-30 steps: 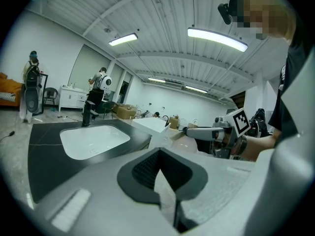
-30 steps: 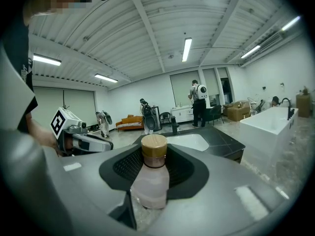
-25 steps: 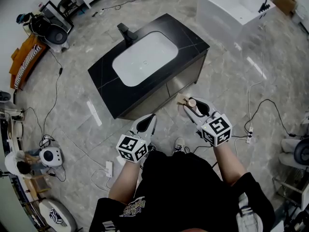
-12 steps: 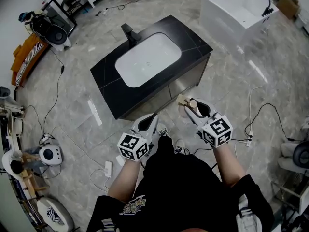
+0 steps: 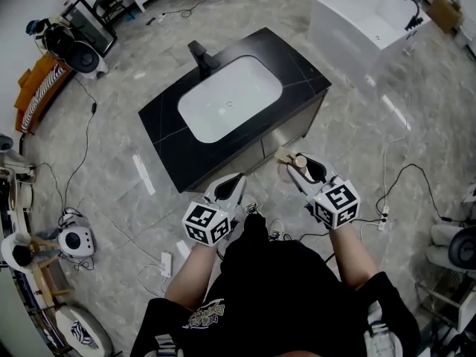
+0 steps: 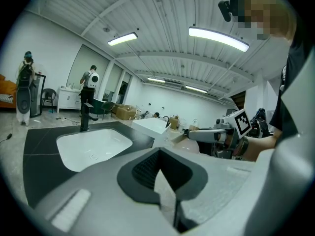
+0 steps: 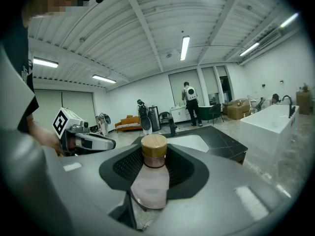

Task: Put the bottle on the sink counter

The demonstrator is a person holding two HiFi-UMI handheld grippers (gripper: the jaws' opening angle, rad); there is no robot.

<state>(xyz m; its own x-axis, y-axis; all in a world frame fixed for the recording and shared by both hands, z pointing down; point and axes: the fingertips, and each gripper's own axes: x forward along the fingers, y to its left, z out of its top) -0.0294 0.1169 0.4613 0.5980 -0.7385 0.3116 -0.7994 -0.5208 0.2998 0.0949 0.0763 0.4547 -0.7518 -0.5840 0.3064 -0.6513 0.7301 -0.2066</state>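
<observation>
My right gripper (image 5: pixel 295 167) is shut on a small pale bottle (image 7: pixel 150 181) with a wooden cap (image 5: pixel 300 160), held upright between the jaws in the right gripper view. It hangs just off the near right corner of the black sink counter (image 5: pixel 167 132), which holds a white basin (image 5: pixel 227 100) and a black tap (image 5: pixel 199 53). My left gripper (image 5: pixel 230 190) sits below the counter's near edge, its jaws shut with nothing between them. In the left gripper view the counter (image 6: pixel 37 156) lies ahead and the right gripper (image 6: pixel 209 134) shows at the right.
A white bathtub (image 5: pixel 366 21) stands at the back right. Cables (image 5: pixel 405 177) and a power strip trail over the marble floor. A chair and equipment (image 5: pixel 78 47) stand at the back left. People stand far behind the counter (image 7: pixel 189 102).
The view has shifted a little: the counter sits slightly farther right and lower in the frame. Both grippers have kept their hold and their places, edging slightly toward the counter.
</observation>
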